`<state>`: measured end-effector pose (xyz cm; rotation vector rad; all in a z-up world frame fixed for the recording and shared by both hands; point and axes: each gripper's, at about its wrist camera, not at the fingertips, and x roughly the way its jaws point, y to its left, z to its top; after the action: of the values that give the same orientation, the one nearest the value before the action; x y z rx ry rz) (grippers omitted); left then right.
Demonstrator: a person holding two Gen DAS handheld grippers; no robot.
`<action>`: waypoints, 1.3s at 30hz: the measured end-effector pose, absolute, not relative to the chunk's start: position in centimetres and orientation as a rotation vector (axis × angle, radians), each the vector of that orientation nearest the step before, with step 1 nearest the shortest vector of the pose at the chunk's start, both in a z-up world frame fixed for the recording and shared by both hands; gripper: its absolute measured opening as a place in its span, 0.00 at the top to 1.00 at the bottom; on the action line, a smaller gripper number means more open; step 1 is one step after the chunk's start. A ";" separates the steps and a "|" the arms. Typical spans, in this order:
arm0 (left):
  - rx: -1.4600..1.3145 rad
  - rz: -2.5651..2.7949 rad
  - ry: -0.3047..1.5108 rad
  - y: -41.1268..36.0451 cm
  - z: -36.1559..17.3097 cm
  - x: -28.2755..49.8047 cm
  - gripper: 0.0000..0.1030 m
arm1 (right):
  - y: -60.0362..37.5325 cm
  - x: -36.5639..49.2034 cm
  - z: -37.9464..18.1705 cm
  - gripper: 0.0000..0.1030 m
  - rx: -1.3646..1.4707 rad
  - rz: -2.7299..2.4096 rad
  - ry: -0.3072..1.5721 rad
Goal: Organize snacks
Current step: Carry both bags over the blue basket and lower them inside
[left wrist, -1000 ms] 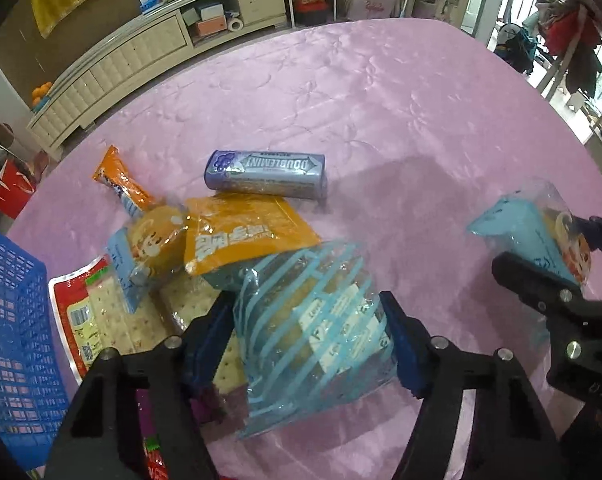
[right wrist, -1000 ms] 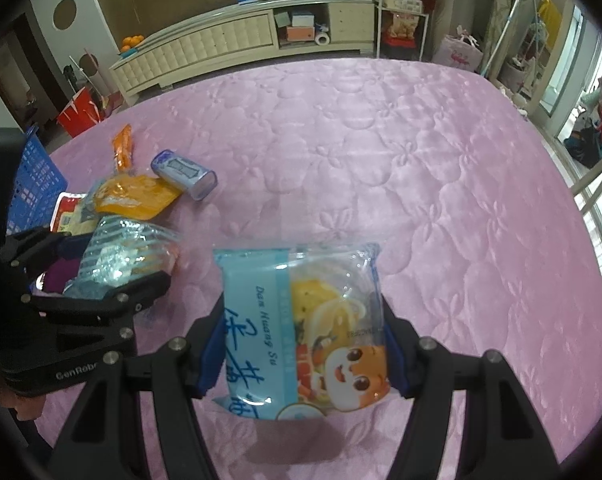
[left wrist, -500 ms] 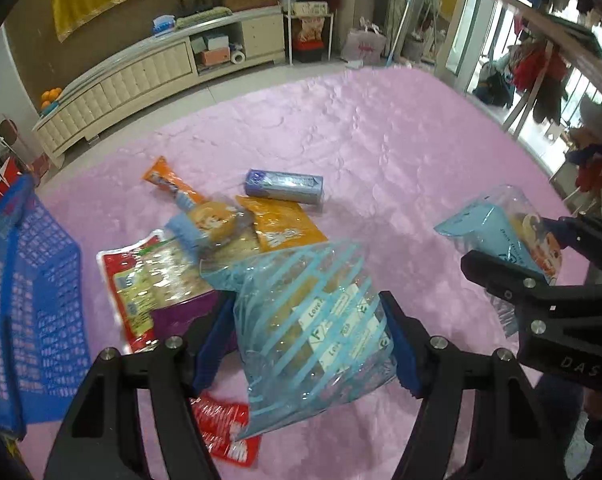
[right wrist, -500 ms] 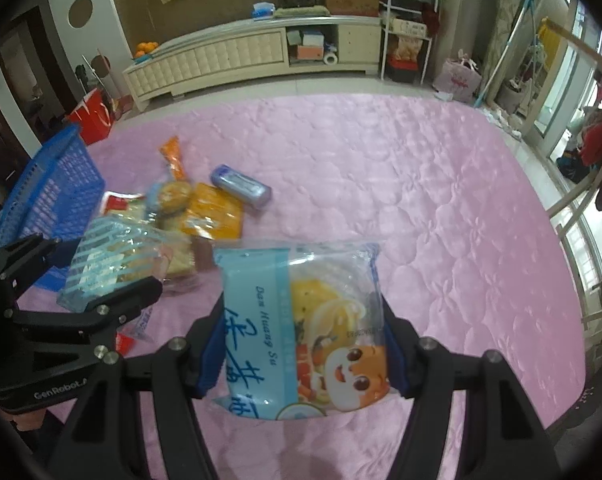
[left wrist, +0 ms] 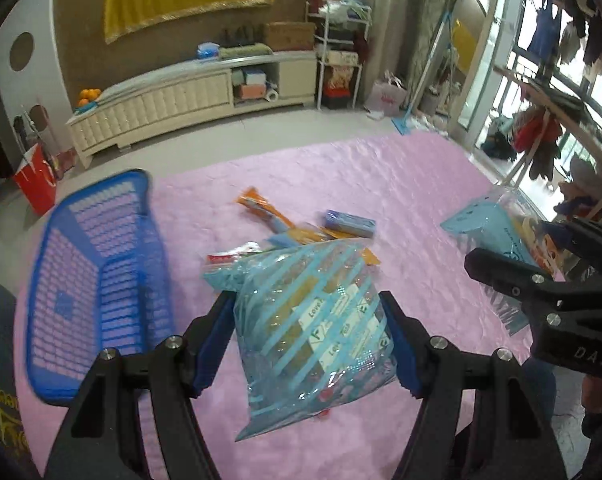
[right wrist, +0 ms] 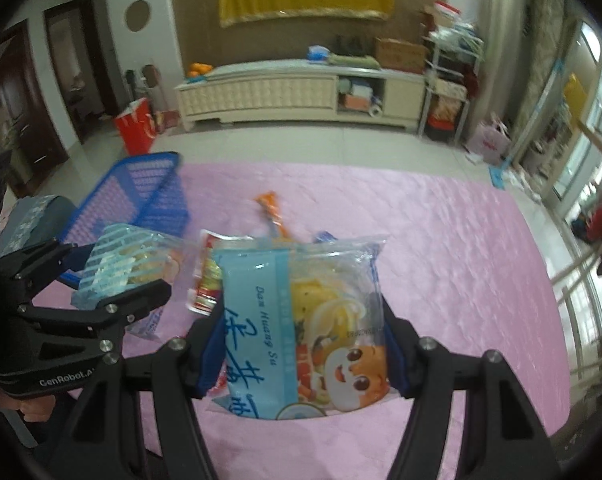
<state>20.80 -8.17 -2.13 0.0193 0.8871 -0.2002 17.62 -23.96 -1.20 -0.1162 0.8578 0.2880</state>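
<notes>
My left gripper (left wrist: 307, 338) is shut on a clear bag with light blue stripes (left wrist: 313, 320), held above the pink tablecloth (left wrist: 401, 184). My right gripper (right wrist: 303, 350) is shut on a blue cartoon snack bag (right wrist: 301, 320), also lifted off the cloth. Each gripper shows in the other's view: the right one (left wrist: 541, 276) with its bag (left wrist: 497, 224) at the right, the left one (right wrist: 101, 288) with the striped bag (right wrist: 129, 264) at the left. A blue mesh basket (left wrist: 97, 272) lies to the left. More snacks remain on the cloth: an orange stick pack (left wrist: 261, 206), a blue gum box (left wrist: 351, 223).
A red-edged packet (right wrist: 205, 280) and an orange packet (left wrist: 365, 256) lie partly hidden behind the held bags. The basket (right wrist: 141, 196) sits near the table's left edge. A white cabinet (left wrist: 189, 100) stands on the floor beyond. A clothes rack (left wrist: 561, 120) is at the right.
Both grippers have risen and pulled back with their bags still held. The snack pile now looks smaller and farther, and the blue basket has come fully into view.
</notes>
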 end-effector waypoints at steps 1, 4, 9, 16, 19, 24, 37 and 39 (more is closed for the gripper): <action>0.019 -0.192 0.880 -7.4 -1.7 20.4 0.34 | -23.1 17.5 -0.9 0.32 -0.123 0.303 0.849; 0.024 -0.152 0.863 -4.6 -0.7 19.4 0.34 | -20.3 17.6 -0.4 0.32 -0.136 0.343 0.834; 0.013 -0.101 0.846 0.1 0.4 18.4 0.34 | -15.9 18.1 -0.4 0.32 -0.147 0.410 0.833; -0.019 -0.021 0.847 7.0 1.4 18.0 0.34 | -10.6 19.0 -0.1 0.32 -0.166 0.487 0.832; -0.023 0.001 0.849 9.4 1.7 18.1 0.34 | -8.9 19.3 0.0 0.32 -0.170 0.512 0.833; -0.016 0.020 0.852 12.4 1.9 19.0 0.34 | -6.7 20.4 0.1 0.32 -0.179 0.537 0.833; -0.003 0.030 0.916 16.1 -0.6 24.5 0.34 | -2.8 25.8 -2.4 0.32 -0.228 0.560 0.902; -0.005 0.036 0.935 16.6 -1.6 25.7 0.34 | -2.2 26.9 -3.0 0.32 -0.245 0.550 0.913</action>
<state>25.69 16.63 -1.59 -0.0046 0.9349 0.0356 26.92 -2.21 -2.99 -0.2448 0.9133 0.5499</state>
